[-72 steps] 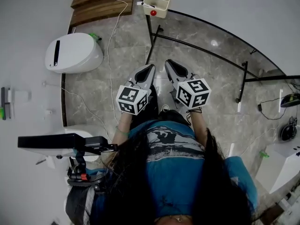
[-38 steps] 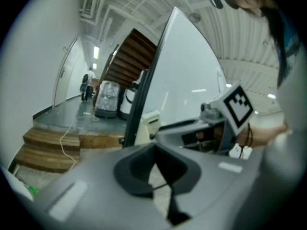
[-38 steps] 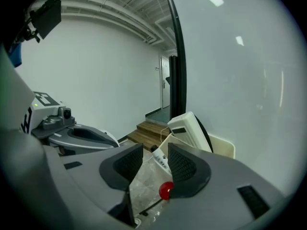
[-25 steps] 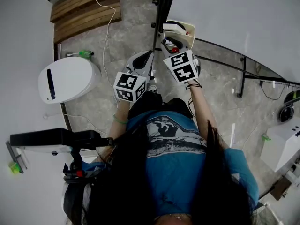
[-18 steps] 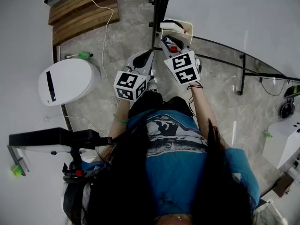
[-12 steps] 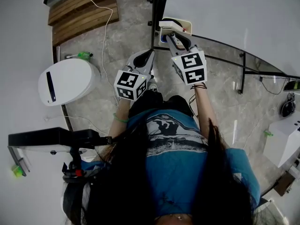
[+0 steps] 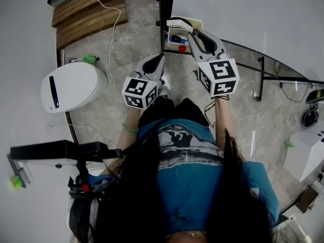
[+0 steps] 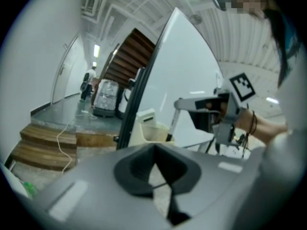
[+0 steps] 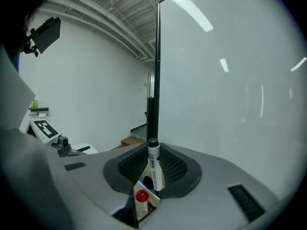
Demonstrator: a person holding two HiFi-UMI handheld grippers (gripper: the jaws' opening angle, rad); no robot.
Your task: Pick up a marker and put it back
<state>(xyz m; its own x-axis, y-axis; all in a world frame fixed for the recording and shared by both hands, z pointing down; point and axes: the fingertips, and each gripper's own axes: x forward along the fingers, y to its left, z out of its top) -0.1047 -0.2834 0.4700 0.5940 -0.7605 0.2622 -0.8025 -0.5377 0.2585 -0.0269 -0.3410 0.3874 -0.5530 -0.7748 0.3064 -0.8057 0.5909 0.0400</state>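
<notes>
My right gripper (image 7: pixel 194 34) is shut on a white marker (image 9: pixel 153 166) with a black cap, which stands upright between its pads; the jaws have just been closing on it. It hangs just above the cream marker holder (image 7: pixel 180 26) fixed to the whiteboard's black post. In the holder sit a red-capped marker (image 7: pixel 181 49) and a blue one (image 7: pixel 174 38). In the left gripper view the right gripper (image 8: pixel 188 103) carries the marker (image 8: pixel 172 124) over the holder (image 8: pixel 147 128). My left gripper (image 7: pixel 158 61) is shut and empty, lower and to the left.
The whiteboard (image 7: pixel 253 14) fills the right, with its black post (image 7: pixel 164 4) and black stand legs (image 7: pixel 260 80). Wooden steps (image 7: pixel 91 9) lie at the far left, a white rounded appliance (image 7: pixel 71 87) on the floor, and a white cable (image 7: pixel 117 29) runs beside it.
The right gripper has lifted out of the holder and moved right with the marker in its jaws, uncovering the red and blue markers. The left gripper has stayed put.
</notes>
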